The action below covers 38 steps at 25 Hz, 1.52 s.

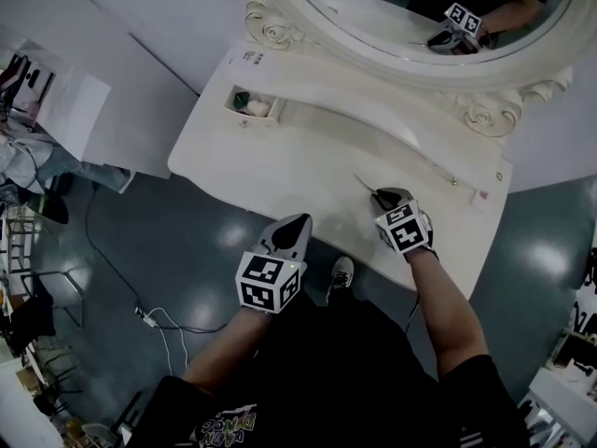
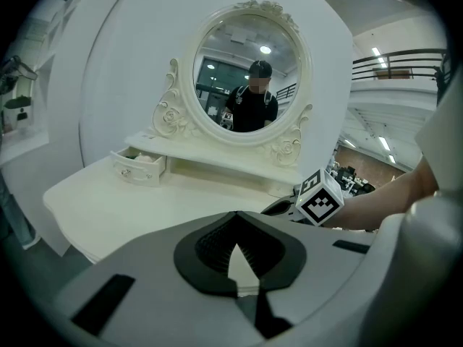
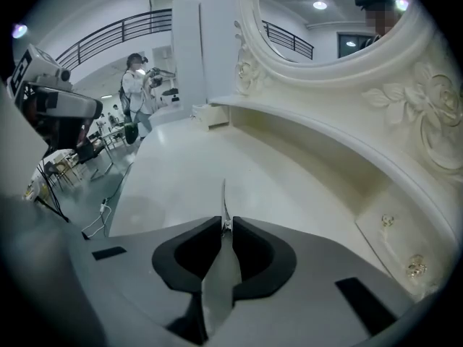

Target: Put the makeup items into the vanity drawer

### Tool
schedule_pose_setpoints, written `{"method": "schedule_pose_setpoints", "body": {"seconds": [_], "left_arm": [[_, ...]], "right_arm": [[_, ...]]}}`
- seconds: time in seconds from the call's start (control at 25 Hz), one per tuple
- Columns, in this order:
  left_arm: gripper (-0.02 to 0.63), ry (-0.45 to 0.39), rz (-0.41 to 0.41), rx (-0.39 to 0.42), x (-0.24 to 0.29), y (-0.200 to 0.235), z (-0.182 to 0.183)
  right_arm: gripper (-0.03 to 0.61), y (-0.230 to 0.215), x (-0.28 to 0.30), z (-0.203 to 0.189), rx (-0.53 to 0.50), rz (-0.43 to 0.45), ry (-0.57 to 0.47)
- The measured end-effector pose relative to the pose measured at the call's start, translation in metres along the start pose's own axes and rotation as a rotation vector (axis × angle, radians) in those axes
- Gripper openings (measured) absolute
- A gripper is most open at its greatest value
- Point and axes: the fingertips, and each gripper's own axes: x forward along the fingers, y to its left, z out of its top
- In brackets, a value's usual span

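The white vanity table [image 1: 308, 171] carries a small open drawer [image 1: 253, 104] at its back left, with a green item and a white item inside. The same drawer [image 2: 137, 166] lies far ahead of the left gripper and shows as a small box [image 3: 210, 114] in the right gripper view. My right gripper [image 1: 381, 194] rests over the tabletop's front right, shut on a thin pointed metal tool [image 3: 223, 197] whose tip [image 1: 362, 182] sticks out toward the mirror. At the table's front edge my left gripper [image 1: 297, 222] is shut, with nothing in it [image 2: 237, 255].
A round ornate mirror [image 1: 420, 26] rises behind the table above a raised shelf [image 1: 373, 110]. Two small knobs [image 3: 389, 221] sit on the vanity's right side. A cable [image 1: 154, 320] runs across the floor at left. A person [image 3: 136, 85] stands far off.
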Motion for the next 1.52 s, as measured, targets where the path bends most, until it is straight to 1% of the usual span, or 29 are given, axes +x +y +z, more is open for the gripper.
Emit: {"method": "schedule_pose_setpoints", "body": {"seconds": [0.16,0.32,0.48,0.76,0.96,1.2,1.52], "left_arm": [[0.008,-0.017,0.012,0.001,-0.004,0.002,0.003],[0.008,-0.033,0.025,-0.007,-0.012,0.009,0.005],[0.008,-0.034,0.03,-0.013,-0.018,0.018,0.006],[0.008,-0.056,0.019,0.008,-0.017,0.032,0.024],[0.008,-0.071,0.017,0.019,-0.024,0.047,0.036],[0.008,-0.09,0.016,0.031,-0.034,0.066,0.048],[0.008,-0.107,0.02,0.035,-0.046,0.1,0.061]], "right_arm": [[0.069,-0.002,-0.004,0.005,0.018,-0.015,-0.03],[0.069,0.005,-0.012,0.021,0.035,-0.018,-0.076],[0.069,0.015,-0.025,0.051,0.028,-0.02,-0.144],[0.069,0.035,-0.052,0.112,0.014,-0.021,-0.278],[0.069,0.056,-0.059,0.15,0.014,-0.007,-0.345],[0.069,0.077,-0.058,0.185,0.01,0.001,-0.386],[0.067,0.1,-0.046,0.222,0.012,0.006,-0.409]]}}
